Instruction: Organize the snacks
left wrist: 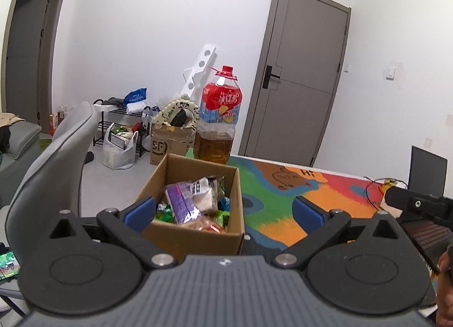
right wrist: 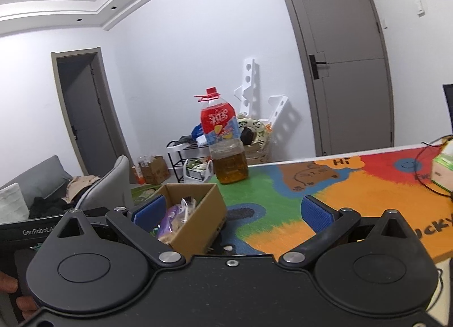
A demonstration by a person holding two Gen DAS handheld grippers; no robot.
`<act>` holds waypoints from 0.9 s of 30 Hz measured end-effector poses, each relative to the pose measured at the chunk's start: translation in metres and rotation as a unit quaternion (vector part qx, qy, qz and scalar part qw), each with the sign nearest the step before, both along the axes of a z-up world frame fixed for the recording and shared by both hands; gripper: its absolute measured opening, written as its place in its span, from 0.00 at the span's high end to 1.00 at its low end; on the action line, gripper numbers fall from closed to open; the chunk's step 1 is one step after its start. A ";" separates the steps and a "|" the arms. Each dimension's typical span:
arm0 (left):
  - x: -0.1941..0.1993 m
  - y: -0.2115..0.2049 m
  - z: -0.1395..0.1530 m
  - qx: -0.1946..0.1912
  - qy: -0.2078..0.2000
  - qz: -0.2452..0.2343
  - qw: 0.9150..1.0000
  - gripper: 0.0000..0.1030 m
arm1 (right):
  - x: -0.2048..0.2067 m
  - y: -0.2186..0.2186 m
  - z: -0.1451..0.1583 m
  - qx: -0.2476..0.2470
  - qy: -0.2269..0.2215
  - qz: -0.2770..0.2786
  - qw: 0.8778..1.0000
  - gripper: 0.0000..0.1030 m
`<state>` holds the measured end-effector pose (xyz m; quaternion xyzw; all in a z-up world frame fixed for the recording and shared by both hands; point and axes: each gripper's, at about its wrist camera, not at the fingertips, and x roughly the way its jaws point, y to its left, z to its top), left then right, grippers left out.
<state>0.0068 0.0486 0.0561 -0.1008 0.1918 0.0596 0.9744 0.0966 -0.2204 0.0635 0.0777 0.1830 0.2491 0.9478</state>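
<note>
An open cardboard box (left wrist: 198,242) stands near the left edge of the colourful table mat (left wrist: 283,194). It holds several snacks, among them a purple packet (left wrist: 181,202), a white packet (left wrist: 203,194) and green wrappers. My left gripper (left wrist: 223,213) hovers just in front of the box, open wide, with its blue pads on either side of the box's near side and nothing pressed between them. In the right wrist view the box (right wrist: 198,230) sits left of centre. My right gripper (right wrist: 232,212) is open and empty above the mat. The left gripper's black body (right wrist: 36,230) shows at the left.
A large oil bottle (left wrist: 218,120) with a red cap stands behind the box. A grey chair (left wrist: 48,162) is left of the table. A laptop (left wrist: 427,171), cables and a tissue box (right wrist: 443,168) occupy the right end. Bags and boxes lie on the floor beyond.
</note>
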 end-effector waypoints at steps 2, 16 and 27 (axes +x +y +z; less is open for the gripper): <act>-0.004 -0.002 -0.003 0.008 0.006 -0.004 1.000 0.01 | -0.003 0.000 -0.004 -0.007 0.003 -0.003 1.000 0.00; -0.023 -0.001 -0.013 0.015 0.017 -0.011 1.000 0.01 | -0.026 0.002 -0.027 -0.033 0.017 -0.042 0.998 0.00; -0.020 -0.007 -0.027 0.021 0.035 -0.013 0.999 0.01 | -0.034 0.003 -0.042 -0.065 0.027 -0.066 0.995 0.00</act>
